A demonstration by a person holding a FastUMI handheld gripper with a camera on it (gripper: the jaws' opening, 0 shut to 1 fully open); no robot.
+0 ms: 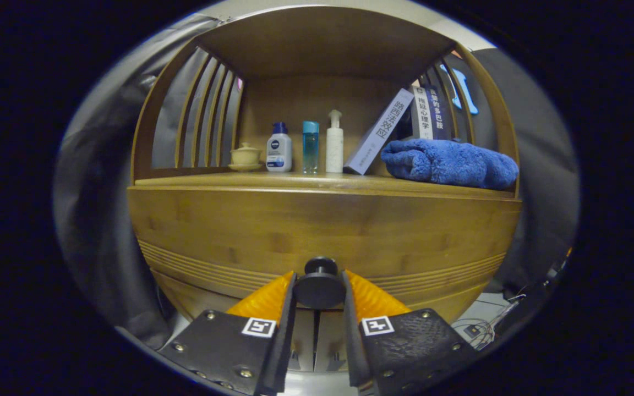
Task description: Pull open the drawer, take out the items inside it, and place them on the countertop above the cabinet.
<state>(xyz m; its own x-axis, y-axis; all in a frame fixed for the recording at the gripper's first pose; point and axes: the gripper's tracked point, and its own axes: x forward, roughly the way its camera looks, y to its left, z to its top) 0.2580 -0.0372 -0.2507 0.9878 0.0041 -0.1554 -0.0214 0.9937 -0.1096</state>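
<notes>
Wooden cabinet [322,231] fills what you face, its worktop [317,181] under an open shelf carrying a lidded cup [245,157], three bottles [310,146], leaning books [383,132] and a blue towel [452,163]. Your gripper [320,291] has its fingers [287,308] closed on the dark round knob [320,283] of the drawer [322,258], one pressing each side. You see the drawer front sitting low on the cabinet, just below the worktop.

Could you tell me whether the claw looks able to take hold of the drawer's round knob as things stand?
Probably yes: the claw already has the round knob between its fingers, which sit against both its sides, and nothing lies between them. The drawer front looks shut.
</notes>
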